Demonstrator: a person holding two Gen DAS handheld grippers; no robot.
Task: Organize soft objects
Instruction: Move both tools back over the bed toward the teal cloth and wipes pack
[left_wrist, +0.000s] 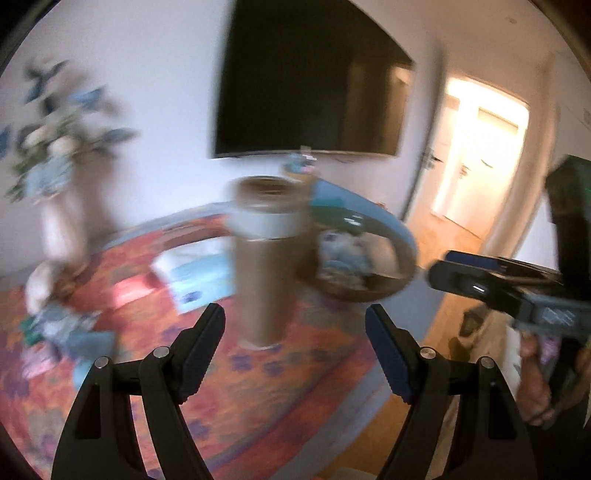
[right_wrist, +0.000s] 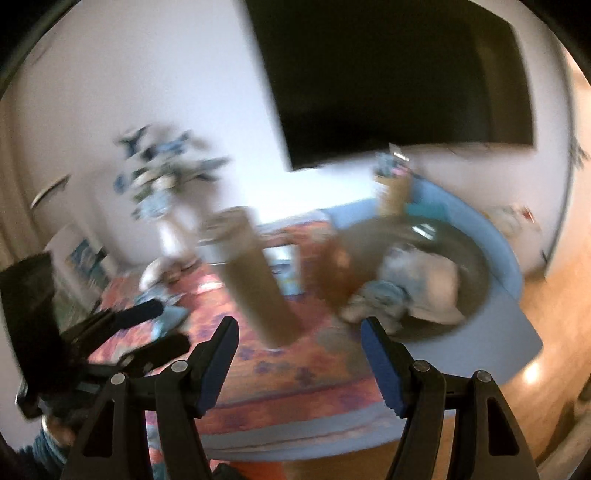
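Soft objects (right_wrist: 402, 288), a blurred heap of pale cream and blue-grey cloth, lie in a dark round basket (right_wrist: 476, 258) on the far right part of a table, ahead and right of the right gripper (right_wrist: 297, 332). That gripper's jaws stand wide apart with nothing between them. Seen past the gap is a tall brown cylinder (right_wrist: 258, 280), which looks tilted in this view. The left gripper (left_wrist: 295, 321) also has its jaws wide apart and empty; past its gap the same cylinder (left_wrist: 264, 266) stands upright, with a pale band near its top.

In the left wrist view, the basket (left_wrist: 391, 280) sits just right of the cylinder, with the cloth heap (left_wrist: 351, 254) inside. More soft pieces (left_wrist: 62, 328), blue-grey and pink, lie at the left of the orange patterned tablecloth (left_wrist: 314, 362). A light blue flat item (left_wrist: 195, 277) lies behind the cylinder; any print on it is too smeared to read. A pale vase of blue and white flowers (left_wrist: 59, 162) stands at the far left, and a dark screen (left_wrist: 314, 81) hangs on the wall.

No writing is legible anywhere. Both views are heavily motion-blurred, so individual cloth items cannot be told apart. The right gripper (left_wrist: 461, 277) is cut off at the left view's edge.
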